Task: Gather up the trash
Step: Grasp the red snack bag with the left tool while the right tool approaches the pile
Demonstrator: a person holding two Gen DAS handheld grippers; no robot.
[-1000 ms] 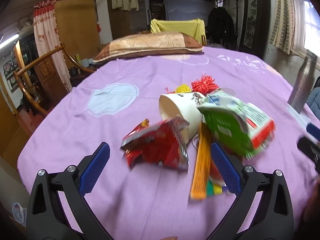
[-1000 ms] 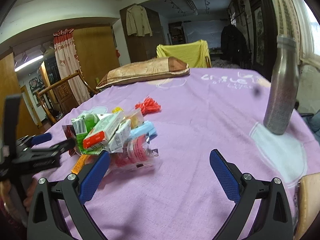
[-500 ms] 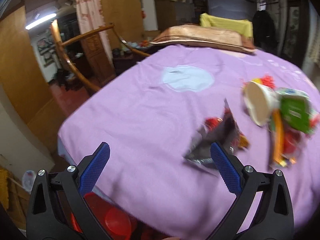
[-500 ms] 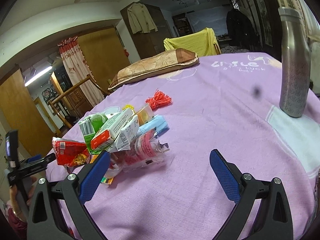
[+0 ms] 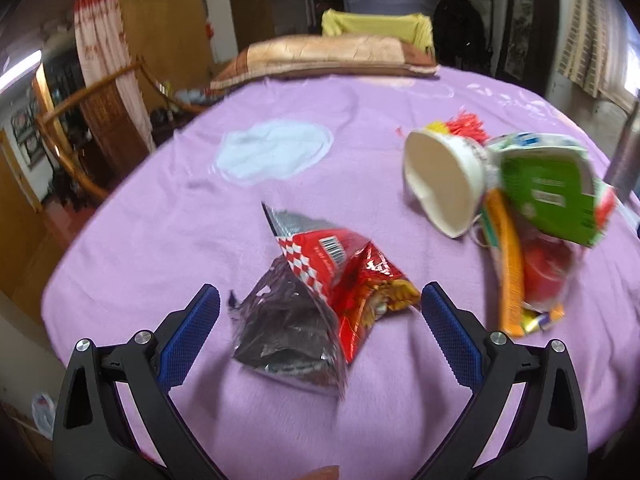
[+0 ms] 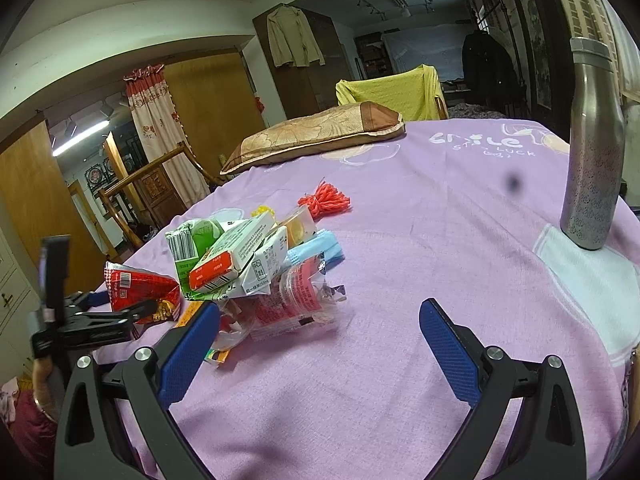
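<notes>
- Two tools released: left tool straddles the red snack wrapper; right tool idles beside the trash pile.
- Next, likely: clench on wrapper, lift.

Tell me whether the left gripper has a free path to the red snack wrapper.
Probably yes. The left gripper is open with its blue pads either side of the red snack wrapper, which lies alone on the purple cloth, apart from the paper cup and the rest of the pile.

Snack bag left of paper cup, bottle far right
</notes>
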